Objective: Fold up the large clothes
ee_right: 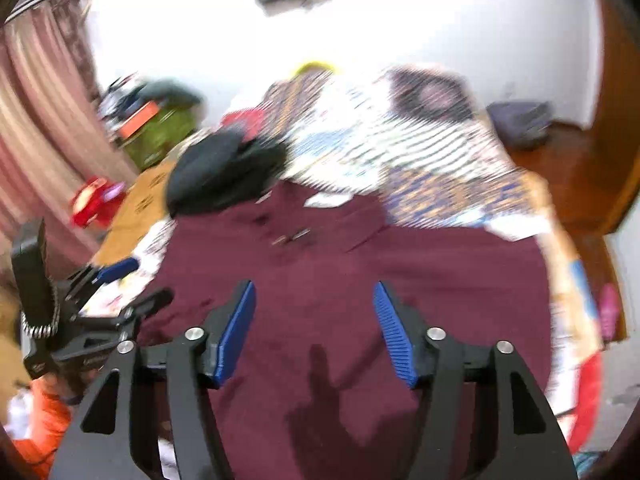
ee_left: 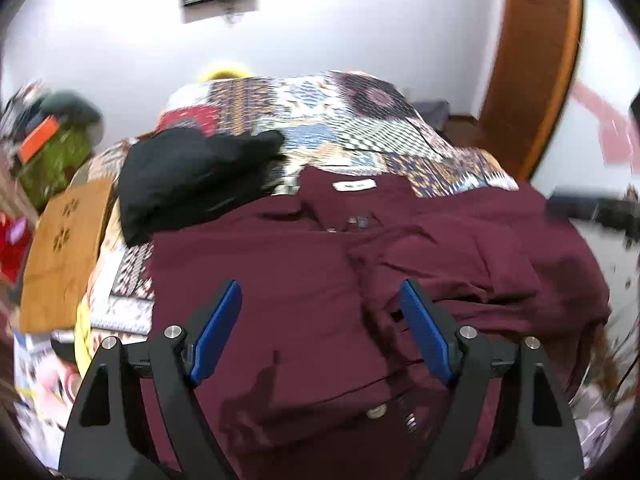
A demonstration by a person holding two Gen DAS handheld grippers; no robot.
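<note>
A large maroon shirt (ee_left: 304, 264) lies spread on the patterned bedspread (ee_left: 320, 112), collar and white label (ee_left: 354, 185) at the far side. Its right sleeve part lies folded over in wrinkles (ee_left: 460, 272). My left gripper (ee_left: 320, 296) is open and empty just above the shirt's near part. In the right wrist view the same shirt (ee_right: 360, 248) fills the middle, blurred. My right gripper (ee_right: 314, 300) is open and empty above it. The left gripper (ee_right: 116, 272) shows at the left edge of that view.
A black garment (ee_left: 188, 176) lies bunched on the bed at the shirt's far left. A brown cardboard piece (ee_left: 64, 248) lies at the bed's left edge. A green bag (ee_left: 52, 160) and clutter stand left. A wooden door frame (ee_left: 528, 68) is at the right.
</note>
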